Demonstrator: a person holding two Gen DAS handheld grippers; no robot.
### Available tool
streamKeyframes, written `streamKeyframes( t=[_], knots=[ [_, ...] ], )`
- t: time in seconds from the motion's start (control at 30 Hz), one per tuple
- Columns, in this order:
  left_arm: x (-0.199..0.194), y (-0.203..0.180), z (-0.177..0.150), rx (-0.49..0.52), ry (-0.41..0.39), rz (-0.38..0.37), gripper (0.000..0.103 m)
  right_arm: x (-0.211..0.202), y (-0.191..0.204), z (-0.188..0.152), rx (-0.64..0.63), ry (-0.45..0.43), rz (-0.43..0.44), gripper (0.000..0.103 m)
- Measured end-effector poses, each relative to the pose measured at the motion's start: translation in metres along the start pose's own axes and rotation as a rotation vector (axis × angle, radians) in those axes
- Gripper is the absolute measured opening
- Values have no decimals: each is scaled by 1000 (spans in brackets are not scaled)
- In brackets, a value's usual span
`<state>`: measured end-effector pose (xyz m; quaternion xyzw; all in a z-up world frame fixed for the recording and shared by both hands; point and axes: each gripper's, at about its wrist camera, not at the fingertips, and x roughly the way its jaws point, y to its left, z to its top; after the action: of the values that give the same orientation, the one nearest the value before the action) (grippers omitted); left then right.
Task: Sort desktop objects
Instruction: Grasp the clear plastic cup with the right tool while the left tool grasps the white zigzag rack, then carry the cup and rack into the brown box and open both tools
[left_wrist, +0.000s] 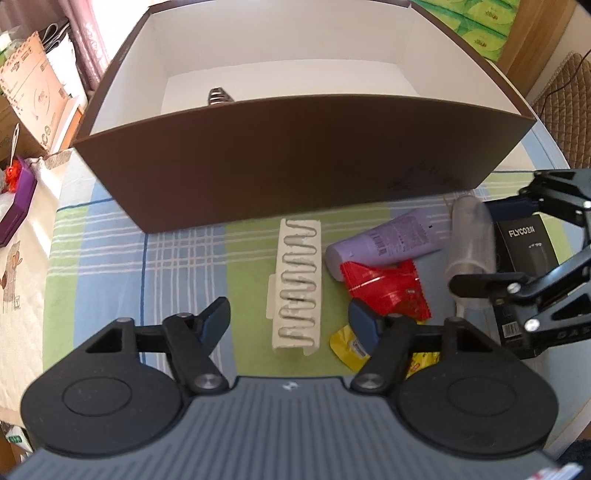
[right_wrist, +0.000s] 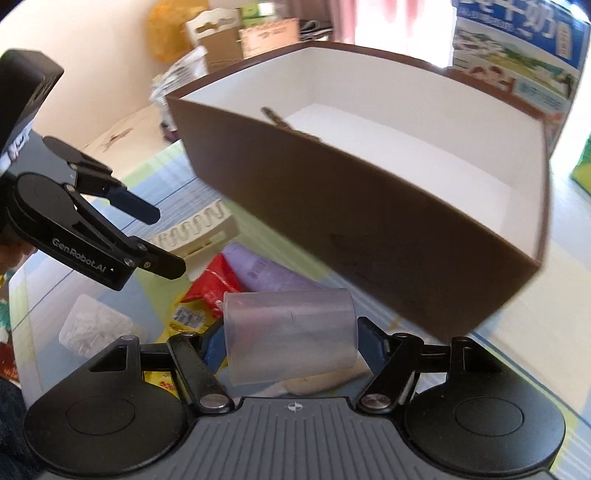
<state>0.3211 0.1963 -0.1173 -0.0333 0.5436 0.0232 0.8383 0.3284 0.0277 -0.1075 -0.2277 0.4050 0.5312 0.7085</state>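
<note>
Translucent frosted plastic cup (right_wrist: 290, 336): lying sideways between the pads of the right claw (right_wrist: 291, 345), closed on its two ends, raised clear of the bench (right_wrist: 498, 373) just short of the near wall of the large brown cardboard box with white lining (right_wrist: 369, 206). Blurred in the left view (left_wrist: 471, 236); contents, if any, hard to tell.

Left claw (left_wrist: 290, 319): spread wide, holding nothing, poised above the beige moulded pulp tray with looped grooves (left_wrist: 295, 284).

Remaining on the checked blue-and-green cloth: lilac plastic tube with barcode label (left_wrist: 391, 240); red foil sachet (left_wrist: 384, 288), resting partly over the tube's cap end; yellow sachet (left_wrist: 349, 345), partly under the left claw; black carton marked FLYCO (left_wrist: 524, 243); clear bag of white pieces (right_wrist: 94, 325).

Already in the box: one dark ridged metal item (left_wrist: 219, 96), near the front wall.

Step in hand, by judgement: carriage of the cup to the box; sorting at an early stage, most items not yet boxed.

Next move, by judgement: lift above the rim, forward past the front wall, release onto the bare white floor away from the metal item. Light thin-walled cup likely to roll; low release advisable. Pulp tray the probable pick for the left claw.
</note>
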Motion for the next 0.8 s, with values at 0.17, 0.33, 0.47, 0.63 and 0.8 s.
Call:
streamKeyframes(
  t=[0.17, 0.33, 0.47, 0.63, 0.8],
  knots=[
    [10, -3, 7, 38, -2, 4, 54, -12, -2, -4, 42, -23, -30, 68],
    [21, -4, 13, 58, -5, -7, 28, -21, 0, -6, 62, -45, -48, 68],
    [20, -3, 11, 59, -24, -17, 23, -27, 1, -5, 70, -63, -58, 68],
    [5, 0, 6, 56, -58, -18, 23, -39, 4, -4, 73, -82, -74, 68],
    [-27, 7, 6, 43, -113, -14, 23, -54, 9, 4, 67, -115, -81, 68]
  ],
)
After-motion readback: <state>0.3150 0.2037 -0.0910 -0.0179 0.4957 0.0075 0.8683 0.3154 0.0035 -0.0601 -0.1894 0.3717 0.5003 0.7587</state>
